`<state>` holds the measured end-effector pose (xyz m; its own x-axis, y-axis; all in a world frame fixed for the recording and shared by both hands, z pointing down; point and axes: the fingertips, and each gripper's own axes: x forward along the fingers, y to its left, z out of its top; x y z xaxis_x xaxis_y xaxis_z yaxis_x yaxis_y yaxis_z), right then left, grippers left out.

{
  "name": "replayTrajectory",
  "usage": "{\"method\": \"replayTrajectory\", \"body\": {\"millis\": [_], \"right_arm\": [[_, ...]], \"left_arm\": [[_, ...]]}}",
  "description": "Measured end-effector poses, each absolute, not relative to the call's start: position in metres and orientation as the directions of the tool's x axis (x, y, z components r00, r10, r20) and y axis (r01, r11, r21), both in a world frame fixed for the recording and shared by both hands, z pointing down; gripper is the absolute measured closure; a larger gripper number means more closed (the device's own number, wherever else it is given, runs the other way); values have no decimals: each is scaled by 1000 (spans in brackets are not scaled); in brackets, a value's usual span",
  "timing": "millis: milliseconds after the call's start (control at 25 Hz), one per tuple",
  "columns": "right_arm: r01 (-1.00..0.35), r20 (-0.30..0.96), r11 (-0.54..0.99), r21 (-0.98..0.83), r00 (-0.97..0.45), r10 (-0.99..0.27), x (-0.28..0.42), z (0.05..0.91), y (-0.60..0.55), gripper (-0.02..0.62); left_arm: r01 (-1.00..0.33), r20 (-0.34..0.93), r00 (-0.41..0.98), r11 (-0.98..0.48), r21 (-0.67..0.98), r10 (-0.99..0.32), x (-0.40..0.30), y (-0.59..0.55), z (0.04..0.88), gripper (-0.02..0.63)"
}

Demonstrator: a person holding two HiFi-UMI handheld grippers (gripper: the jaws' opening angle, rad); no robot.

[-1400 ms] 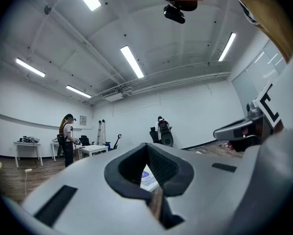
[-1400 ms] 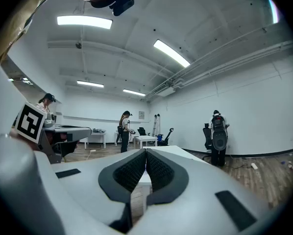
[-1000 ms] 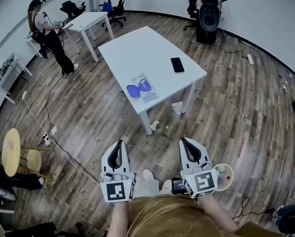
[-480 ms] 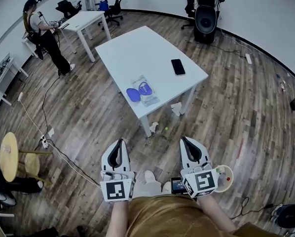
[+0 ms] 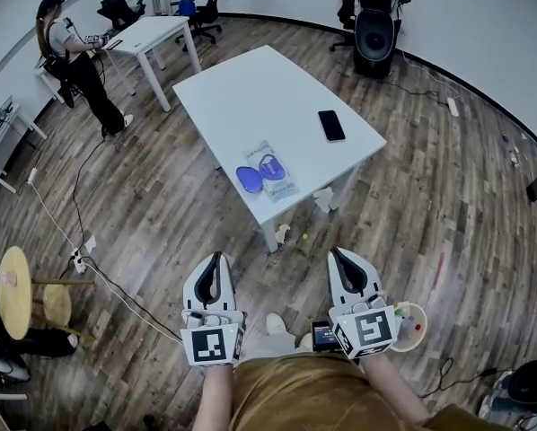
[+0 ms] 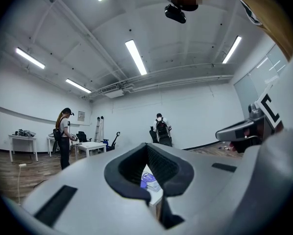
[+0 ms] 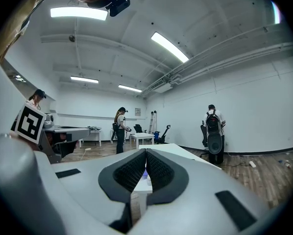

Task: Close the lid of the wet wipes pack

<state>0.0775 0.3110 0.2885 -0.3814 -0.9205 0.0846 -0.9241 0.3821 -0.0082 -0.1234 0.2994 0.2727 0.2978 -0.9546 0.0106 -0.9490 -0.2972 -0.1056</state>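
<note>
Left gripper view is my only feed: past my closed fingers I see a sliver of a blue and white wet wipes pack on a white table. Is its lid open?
Observer: Yes. In the head view the blue and white wet wipes pack has its blue oval lid flipped open, lying flat beside it on the white rectangular table.
Operator: Anything else on that table?
Observer: A black flat phone lies farther back, apart from the pack.
Operator: And my right gripper?
Observer: The right gripper has its fingers together with nothing in them. It is level with the left gripper, and both are short of the table.
</note>
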Motion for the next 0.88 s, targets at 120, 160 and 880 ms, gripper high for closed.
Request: {"method": "replayTrajectory", "body": {"millis": [120,160,880], "right_arm": [[-925,91,380,-7,-379,-921,71,289,302,587],[-925,90,379,-6,-378,-921,69,289,299,586],[-942,107,335,14,-332,-937,40,298,264,586]], "left_arm": [[-951,12,294,-294,-94,-956,-132,291,273,600],[-951,10,295,-294,-92,-956,-134,289,274,600],[-943,42,324,-326,-57,-945,-170,246,299,600]]}}
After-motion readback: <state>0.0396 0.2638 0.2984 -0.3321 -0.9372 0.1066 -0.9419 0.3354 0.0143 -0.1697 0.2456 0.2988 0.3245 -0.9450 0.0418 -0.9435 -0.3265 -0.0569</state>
